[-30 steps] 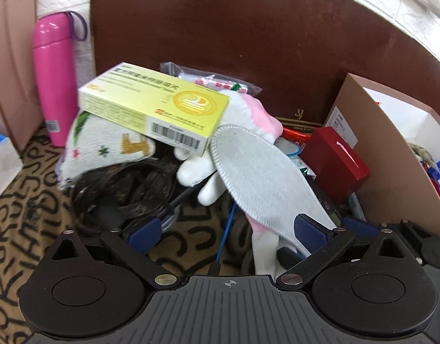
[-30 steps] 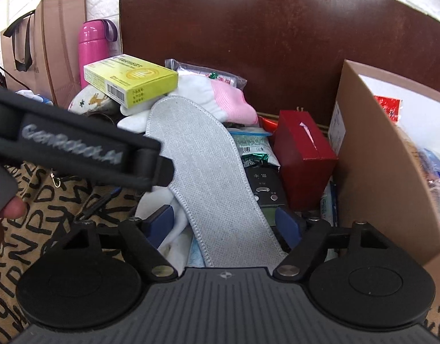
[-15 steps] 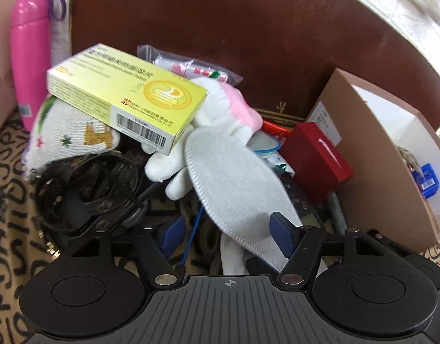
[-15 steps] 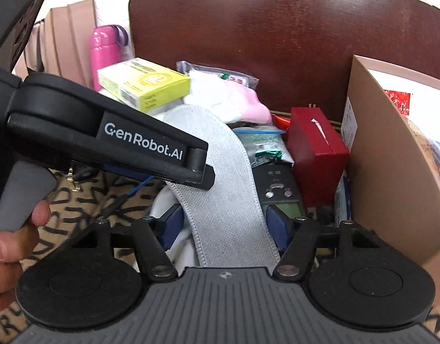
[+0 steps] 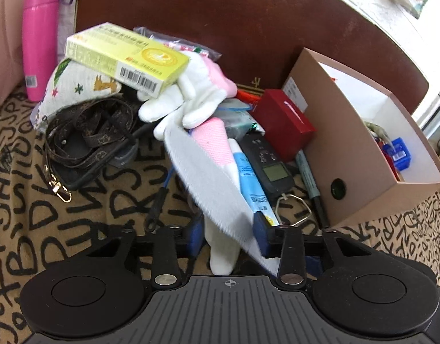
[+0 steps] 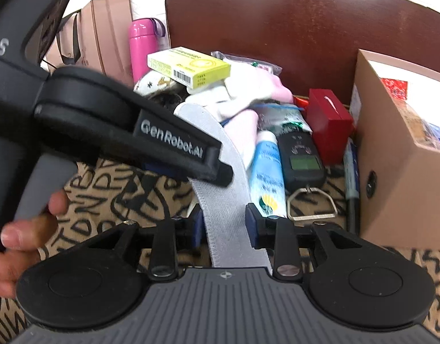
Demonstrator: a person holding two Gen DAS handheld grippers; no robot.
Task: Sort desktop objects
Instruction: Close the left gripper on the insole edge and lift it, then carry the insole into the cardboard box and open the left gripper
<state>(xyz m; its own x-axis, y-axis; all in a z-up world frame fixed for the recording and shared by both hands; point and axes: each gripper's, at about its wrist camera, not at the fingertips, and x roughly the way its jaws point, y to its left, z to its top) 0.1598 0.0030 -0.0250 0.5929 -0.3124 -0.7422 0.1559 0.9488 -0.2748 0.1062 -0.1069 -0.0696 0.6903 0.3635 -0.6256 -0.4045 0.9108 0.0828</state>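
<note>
Right gripper (image 6: 224, 225), bottom centre of right view: jaws closing, insole (image 6: 220, 154) between them, pads not yet pressing. Left gripper (image 5: 228, 233), bottom centre of left view: jaws closing round insole's (image 5: 202, 177) near end; grip not seen, reads unclenched. Insole runs from lower centre up into pile, far tip under white glove (image 5: 191, 97). Judged light, floppy, fuzzy; pinch across narrow heel. Both grippers tilt downward. Yellow box (image 5: 125, 57) rides pile; cardboard box (image 5: 363, 143) right.
</note>
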